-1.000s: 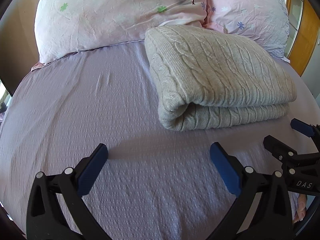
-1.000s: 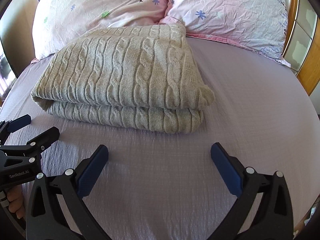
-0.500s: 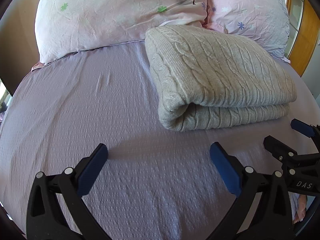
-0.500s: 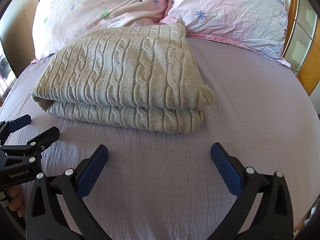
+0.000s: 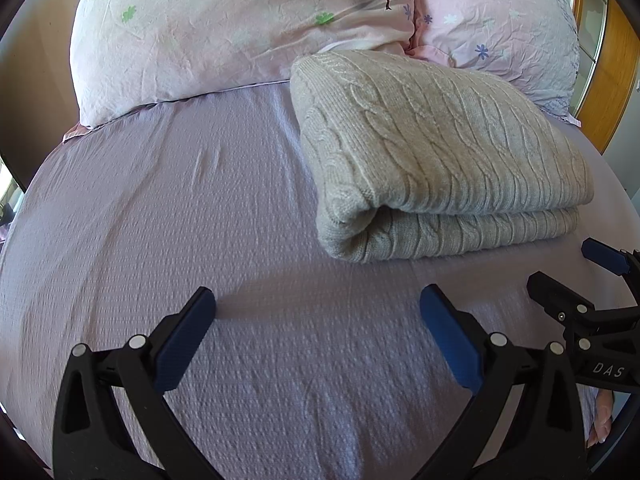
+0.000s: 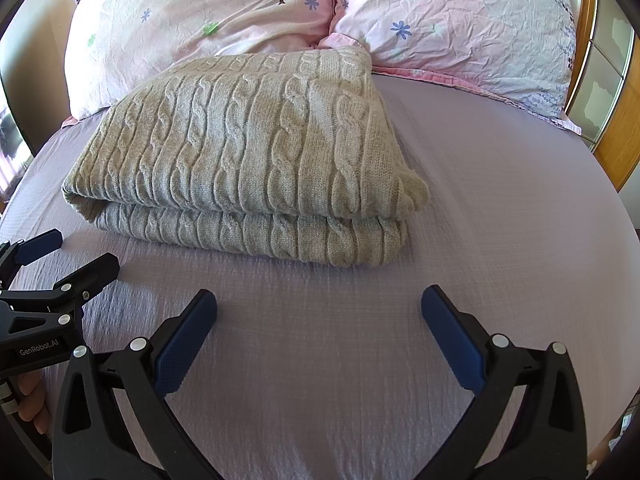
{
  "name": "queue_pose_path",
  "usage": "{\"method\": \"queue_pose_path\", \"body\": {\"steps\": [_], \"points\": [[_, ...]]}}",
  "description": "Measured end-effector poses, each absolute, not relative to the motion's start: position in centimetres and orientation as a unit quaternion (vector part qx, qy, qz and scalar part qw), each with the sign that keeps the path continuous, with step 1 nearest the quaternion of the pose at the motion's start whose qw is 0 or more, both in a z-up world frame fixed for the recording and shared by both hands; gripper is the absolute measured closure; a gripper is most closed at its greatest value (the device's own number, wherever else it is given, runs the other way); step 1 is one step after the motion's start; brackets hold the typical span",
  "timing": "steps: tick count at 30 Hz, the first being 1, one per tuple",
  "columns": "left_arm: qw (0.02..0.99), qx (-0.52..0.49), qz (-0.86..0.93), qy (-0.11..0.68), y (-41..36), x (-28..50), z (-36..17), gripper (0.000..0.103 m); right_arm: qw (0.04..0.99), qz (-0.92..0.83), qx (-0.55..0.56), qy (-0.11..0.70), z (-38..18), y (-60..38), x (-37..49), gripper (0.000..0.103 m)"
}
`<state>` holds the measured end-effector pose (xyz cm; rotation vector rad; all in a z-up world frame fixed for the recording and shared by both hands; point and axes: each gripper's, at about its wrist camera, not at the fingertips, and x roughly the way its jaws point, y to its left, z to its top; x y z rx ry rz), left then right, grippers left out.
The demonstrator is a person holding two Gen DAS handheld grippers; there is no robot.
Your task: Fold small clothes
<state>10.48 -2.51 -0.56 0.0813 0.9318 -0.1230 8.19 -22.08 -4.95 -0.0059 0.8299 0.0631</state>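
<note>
Sweater [image 6: 248,152], a grey cable-knit one, is lying folded in a thick double layer on the lilac bedsheet [image 6: 500,208], its far edge touching the two pink floral pillows [image 5: 240,28]. I am taking the sweater as my landmark for everything else.

I am holding my left gripper [image 5: 316,320] near the sweater's front left corner, just short of the rounded fold, and its jaws are standing wide apart with nothing between them. I am holding my right gripper [image 6: 320,316] in front of the sweater's near edge, toward its right corner, and it too is spread wide and carrying nothing. Neither is touching the knit. From the right wrist view the left gripper is showing off to the sweater's left; from the left wrist view the right gripper is showing off to its right.

I am judging the fold to be about finished, or one halving short of it. What is worrying me is the bulk: the knit is thick and springy, so if I pinch only the top layer, that layer could be peeling off and the stack opening up. Pinching too low, I could be catching the sheet along with the sweater and dragging it into wrinkles. Lifting the two corners unevenly could be skewing the edges out of line.
</note>
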Motion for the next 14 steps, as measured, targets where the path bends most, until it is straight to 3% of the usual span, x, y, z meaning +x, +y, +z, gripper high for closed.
{"method": "queue_pose_path", "body": {"steps": [14], "points": [[0.891, 0.040, -0.058, 0.448, -2.73, 10.55, -0.57, 0.002, 0.915, 0.031, -0.003, 0.403, -4.93, -22.09, 8.22, 0.001]]}}
